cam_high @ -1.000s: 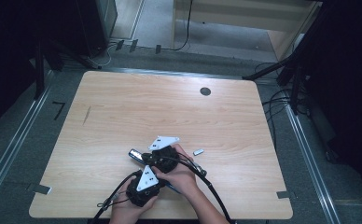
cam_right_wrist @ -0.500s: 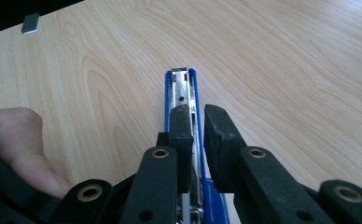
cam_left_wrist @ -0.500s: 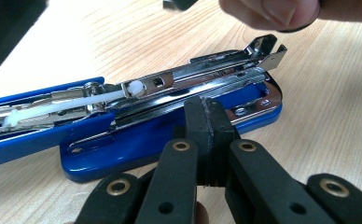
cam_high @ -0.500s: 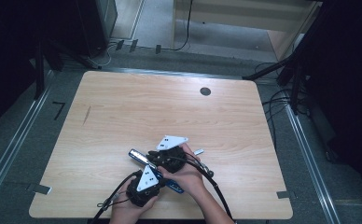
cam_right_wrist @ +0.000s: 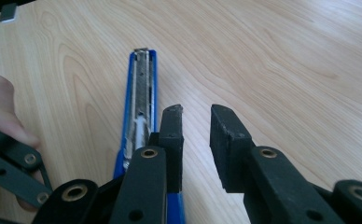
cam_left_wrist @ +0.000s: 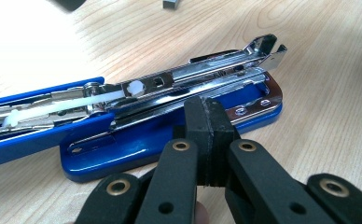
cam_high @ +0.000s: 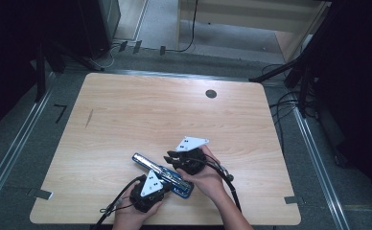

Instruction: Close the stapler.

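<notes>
The blue stapler (cam_high: 162,175) now is lying swung open, low middle of frame, ready for refilling; left tongs (cam_left_wrist: 210,122) closed empty, right tongs (cam_right_wrist: 195,135) open.

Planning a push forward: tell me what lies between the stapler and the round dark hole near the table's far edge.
High view: the right tool with its grey plate sits by the stapler on that line; beyond, bare tabletop to the hole.

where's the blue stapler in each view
high view: blue stapler, opened out flat, near the table's front edge between the two hands.
left gripper view: across the middle, just beyond the shut tool.
right gripper view: left of centre, running away from the camera.
shared landmark: its chrome staple channel.
</notes>
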Available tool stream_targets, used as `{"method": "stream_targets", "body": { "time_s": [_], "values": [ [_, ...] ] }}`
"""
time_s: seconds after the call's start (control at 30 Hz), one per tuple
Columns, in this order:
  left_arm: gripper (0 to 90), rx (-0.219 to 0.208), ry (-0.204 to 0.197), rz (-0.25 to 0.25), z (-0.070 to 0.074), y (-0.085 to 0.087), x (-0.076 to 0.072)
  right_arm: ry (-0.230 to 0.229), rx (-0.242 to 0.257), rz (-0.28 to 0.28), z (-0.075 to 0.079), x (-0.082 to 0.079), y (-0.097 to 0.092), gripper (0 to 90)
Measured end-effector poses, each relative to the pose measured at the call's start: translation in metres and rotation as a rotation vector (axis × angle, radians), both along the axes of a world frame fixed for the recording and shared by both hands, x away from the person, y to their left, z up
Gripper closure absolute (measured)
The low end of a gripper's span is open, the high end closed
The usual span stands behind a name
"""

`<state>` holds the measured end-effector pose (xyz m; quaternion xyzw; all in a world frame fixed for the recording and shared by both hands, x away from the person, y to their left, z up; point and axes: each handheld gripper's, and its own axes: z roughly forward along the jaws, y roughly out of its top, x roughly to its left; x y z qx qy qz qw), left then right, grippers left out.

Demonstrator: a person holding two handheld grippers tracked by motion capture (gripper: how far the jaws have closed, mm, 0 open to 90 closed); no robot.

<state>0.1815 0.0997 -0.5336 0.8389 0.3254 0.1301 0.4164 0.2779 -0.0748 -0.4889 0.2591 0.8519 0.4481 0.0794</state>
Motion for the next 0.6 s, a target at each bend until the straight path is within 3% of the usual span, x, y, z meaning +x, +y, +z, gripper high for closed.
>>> {"method": "stream_targets", "body": {
  "time_s": [0.13, 0.17, 0.3, 0.53, 0.6],
  "values": [
    [90.0, 0.001, -0.001, -0.001, 0.0, 0.0, 0.0, -0.008, -0.01, -0.007, 0.001, 0.002, -0.013, 70.8],
    [90.0, 0.002, -0.001, -0.001, 0.0, 0.0, 0.0, -0.021, -0.022, 0.03, 0.002, 0.002, -0.016, 67.5],
    [90.0, 0.002, -0.001, -0.001, 0.0, 0.0, 0.0, -0.029, -0.052, 0.057, 0.001, 0.003, -0.026, 67.2],
    [90.0, 0.001, -0.001, 0.0, 0.0, 0.0, 0.0, -0.061, -0.058, 0.048, 0.002, 0.007, -0.045, 67.0],
    [90.0, 0.002, -0.001, 0.0, 0.0, 0.0, 0.0, -0.058, -0.093, 0.032, 0.0, 0.009, -0.052, 63.4]
  ]
}}
